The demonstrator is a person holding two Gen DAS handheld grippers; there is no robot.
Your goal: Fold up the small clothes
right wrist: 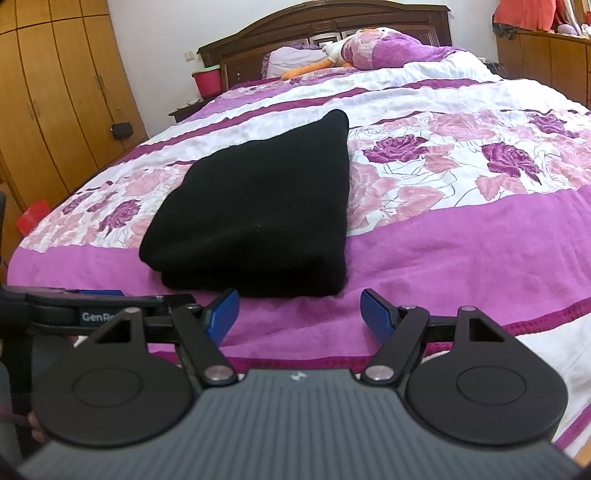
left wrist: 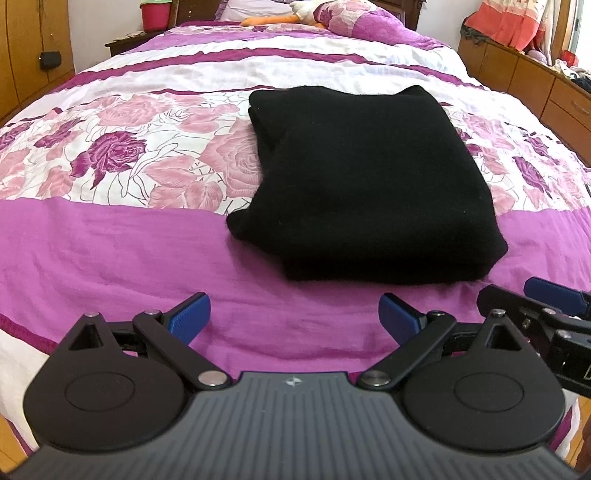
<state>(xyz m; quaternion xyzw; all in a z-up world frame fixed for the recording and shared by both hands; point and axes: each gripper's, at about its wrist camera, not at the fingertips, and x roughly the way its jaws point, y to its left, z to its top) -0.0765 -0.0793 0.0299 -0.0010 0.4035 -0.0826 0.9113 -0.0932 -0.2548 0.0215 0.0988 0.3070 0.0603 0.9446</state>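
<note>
A black knit garment (left wrist: 365,184) lies folded into a thick rectangle on the purple and floral bedspread (left wrist: 110,236); the right wrist view shows the same folded garment (right wrist: 258,218) left of centre. My left gripper (left wrist: 294,317) hovers open just short of its near edge, nothing between the blue pads. My right gripper (right wrist: 299,314) is open too, empty, in front of the garment's near right corner. Part of the right gripper (left wrist: 546,306) shows at the right edge of the left wrist view, and the left gripper (right wrist: 96,310) shows at the left edge of the right wrist view.
Pillows and a stuffed toy (right wrist: 332,55) lie by the dark wooden headboard (right wrist: 325,26). A red bucket (right wrist: 207,81) stands on a bedside table. Wooden wardrobes (right wrist: 55,92) line the left wall, and a low cabinet (left wrist: 535,74) runs along the right.
</note>
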